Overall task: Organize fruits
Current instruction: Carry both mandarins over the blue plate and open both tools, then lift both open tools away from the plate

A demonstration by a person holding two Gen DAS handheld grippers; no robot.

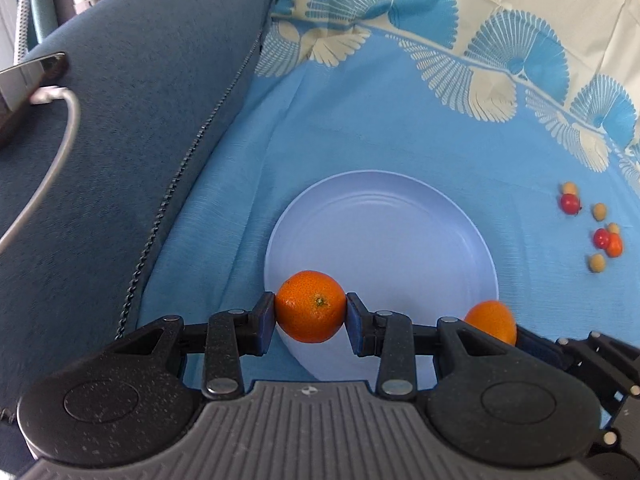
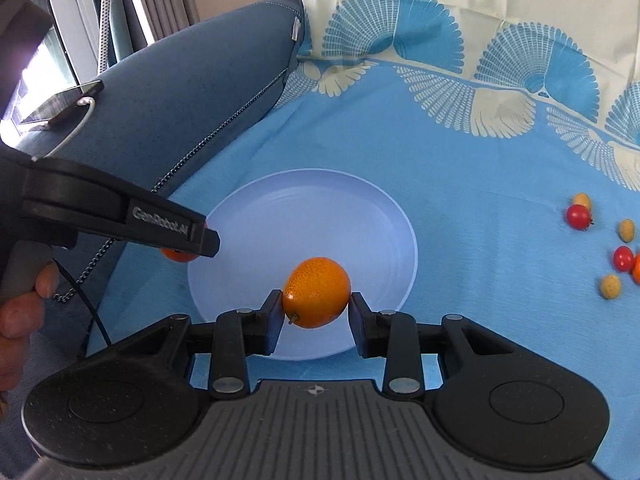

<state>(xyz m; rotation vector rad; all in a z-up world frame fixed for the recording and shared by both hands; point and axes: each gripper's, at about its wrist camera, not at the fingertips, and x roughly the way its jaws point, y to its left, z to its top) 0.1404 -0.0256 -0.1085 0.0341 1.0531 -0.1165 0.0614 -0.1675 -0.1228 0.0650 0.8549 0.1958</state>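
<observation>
My left gripper [image 1: 311, 312] is shut on an orange mandarin [image 1: 310, 306] and holds it over the near left rim of a pale blue plate [image 1: 384, 220]. My right gripper [image 2: 316, 306] is shut on a second mandarin [image 2: 317, 298], held over the near part of the same plate [image 2: 304, 208]. That second mandarin also shows in the left wrist view [image 1: 492, 320], and the left gripper with its mandarin [image 2: 178, 255] shows at the left of the right wrist view. The plate holds no fruit.
Several cherry tomatoes [image 1: 570, 203] [image 2: 578, 217] and small yellow fruits [image 1: 599, 211] [image 2: 611, 286] lie on the blue patterned cloth [image 1: 360, 128] to the right of the plate. A dark blue cushion [image 1: 120, 140] with a phone [image 2: 60, 106] and cable borders the left.
</observation>
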